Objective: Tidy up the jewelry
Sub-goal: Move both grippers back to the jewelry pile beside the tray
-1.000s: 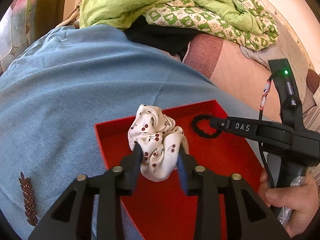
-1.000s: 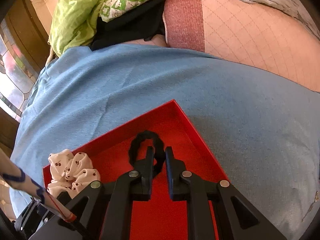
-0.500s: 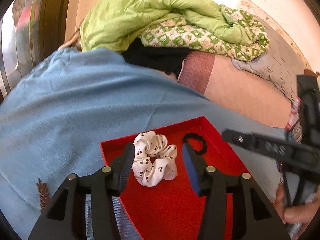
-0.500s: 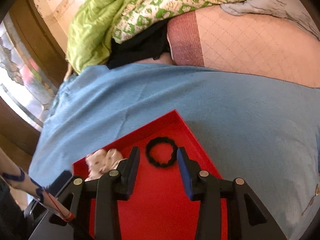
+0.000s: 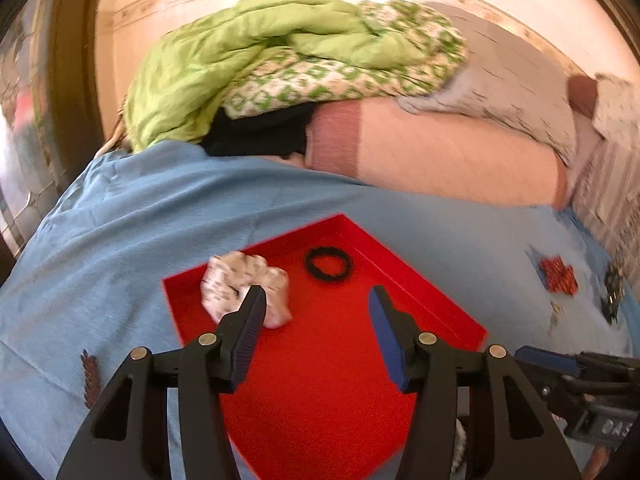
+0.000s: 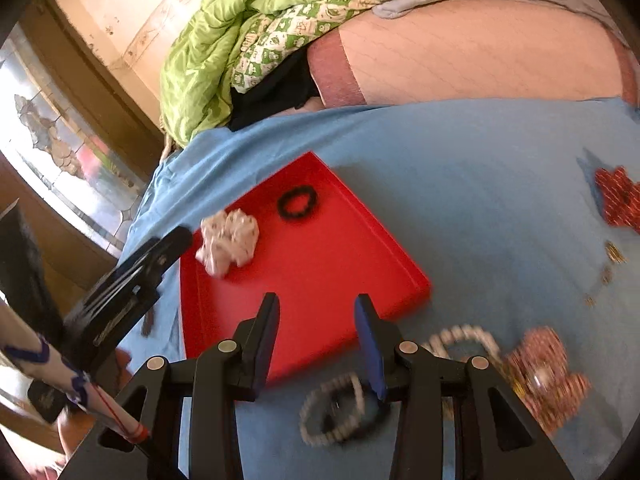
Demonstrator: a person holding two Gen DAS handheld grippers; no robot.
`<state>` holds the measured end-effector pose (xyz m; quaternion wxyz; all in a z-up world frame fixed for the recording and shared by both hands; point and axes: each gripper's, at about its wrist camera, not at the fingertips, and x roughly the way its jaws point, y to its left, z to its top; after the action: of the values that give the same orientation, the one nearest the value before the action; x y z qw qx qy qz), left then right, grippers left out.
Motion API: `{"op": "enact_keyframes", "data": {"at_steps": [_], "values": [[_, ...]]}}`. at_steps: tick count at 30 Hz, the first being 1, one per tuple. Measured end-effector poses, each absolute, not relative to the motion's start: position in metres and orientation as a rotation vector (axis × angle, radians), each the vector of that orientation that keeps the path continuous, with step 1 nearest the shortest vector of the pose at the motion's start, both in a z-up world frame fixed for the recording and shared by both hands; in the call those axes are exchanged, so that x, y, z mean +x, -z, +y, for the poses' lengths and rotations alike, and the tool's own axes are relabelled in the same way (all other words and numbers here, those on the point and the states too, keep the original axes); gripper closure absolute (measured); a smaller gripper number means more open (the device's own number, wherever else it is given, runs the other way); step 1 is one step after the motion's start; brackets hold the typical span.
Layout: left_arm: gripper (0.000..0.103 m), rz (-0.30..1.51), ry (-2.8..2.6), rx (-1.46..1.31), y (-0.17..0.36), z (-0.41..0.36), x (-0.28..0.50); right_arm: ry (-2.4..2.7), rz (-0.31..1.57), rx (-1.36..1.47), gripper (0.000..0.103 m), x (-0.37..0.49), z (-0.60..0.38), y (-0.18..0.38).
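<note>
On the blue cloth, a red tray holds two hair ties while both tongs hang over it with nothing in them.

Left gripper has just been opening; its jaws stand apart and nothing is between them, the white patterned scrunchie lying in the tray just past the left fingertip, partly hidden by it. Black hair tie rests farther in, near the tray's far corner, apart from the scrunchie. Right gripper stands with jaws apart and nothing between them, over the tray's near edge; a blurred white bead bracelet lies on the cloth just below its fingertips, outside the tray, and a reddish patterned piece lies to its right.
</note>
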<state>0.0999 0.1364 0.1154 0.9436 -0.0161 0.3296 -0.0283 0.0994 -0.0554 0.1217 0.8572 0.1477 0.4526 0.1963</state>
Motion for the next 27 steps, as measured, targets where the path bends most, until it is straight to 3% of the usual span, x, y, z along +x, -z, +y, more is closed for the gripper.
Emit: {"op": "enact_keyframes", "data": {"at_steps": [8,13,23,27], "values": [[0.051,0.718,0.102,0.065,-0.107,0.098,0.057,-0.344,0.848,0.355,0.057,0.045,-0.117,-0.121],[0.050,0.840,0.183,-0.079,-0.089,0.107,0.023,-0.255,0.856,0.419,0.057,0.042,-0.168,-0.102],[0.051,0.949,0.276,0.034,-0.047,0.076,0.021,-0.268,0.902,0.519,0.057,0.043,-0.207,-0.093],[0.060,0.981,0.280,0.026,-0.038,0.072,0.029,-0.260,0.905,0.525,0.057,0.043,-0.214,-0.091]]}}
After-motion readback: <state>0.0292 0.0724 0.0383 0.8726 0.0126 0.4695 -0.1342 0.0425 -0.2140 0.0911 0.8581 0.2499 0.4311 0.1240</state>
